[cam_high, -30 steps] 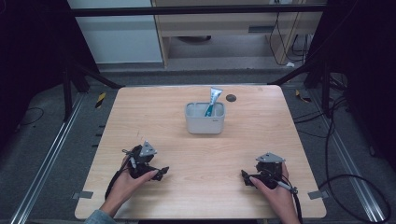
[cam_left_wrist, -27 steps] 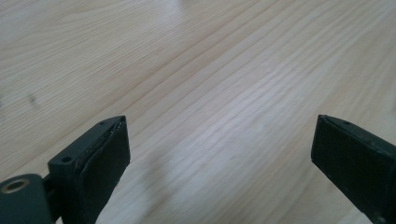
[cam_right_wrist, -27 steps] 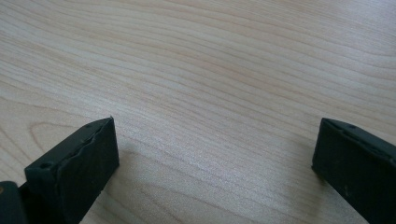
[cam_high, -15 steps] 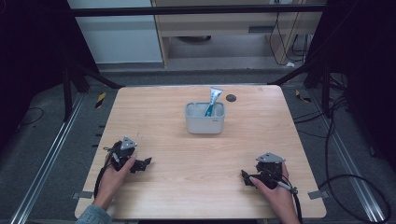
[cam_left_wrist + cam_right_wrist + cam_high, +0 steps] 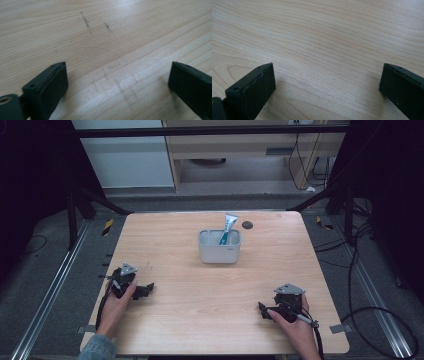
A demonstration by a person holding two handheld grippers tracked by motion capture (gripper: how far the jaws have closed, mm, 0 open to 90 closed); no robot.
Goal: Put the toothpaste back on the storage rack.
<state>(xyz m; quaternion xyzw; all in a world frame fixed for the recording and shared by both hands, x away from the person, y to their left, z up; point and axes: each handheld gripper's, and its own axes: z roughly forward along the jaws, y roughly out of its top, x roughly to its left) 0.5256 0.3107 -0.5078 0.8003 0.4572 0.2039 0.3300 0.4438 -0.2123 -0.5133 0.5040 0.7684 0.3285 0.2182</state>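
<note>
Wooden bench (image 5: 210,310), surface bare at near edge, faint scuff marks (image 5: 86,21) present. Small dark disc (image 5: 246,225) lies near the far edge. Grey floor (image 5: 45,270) surrounds.

text: none legible | toothpaste tube (image 5: 230,227) in grey bin (image 5: 219,253): print was too small and blurred to read | wooden table (image 5: 200,320): bore only pencil-like scuffs, no letters or numbers | yellow-black hazard tape (image 5: 107,226) on floor: stripes, no wording

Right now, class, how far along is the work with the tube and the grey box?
Done: the tube stands inside the grey box. In hand: nothing; the left tool and right tool rest open on the table, well apart from the box. Left: little visible, perhaps nothing.
</note>
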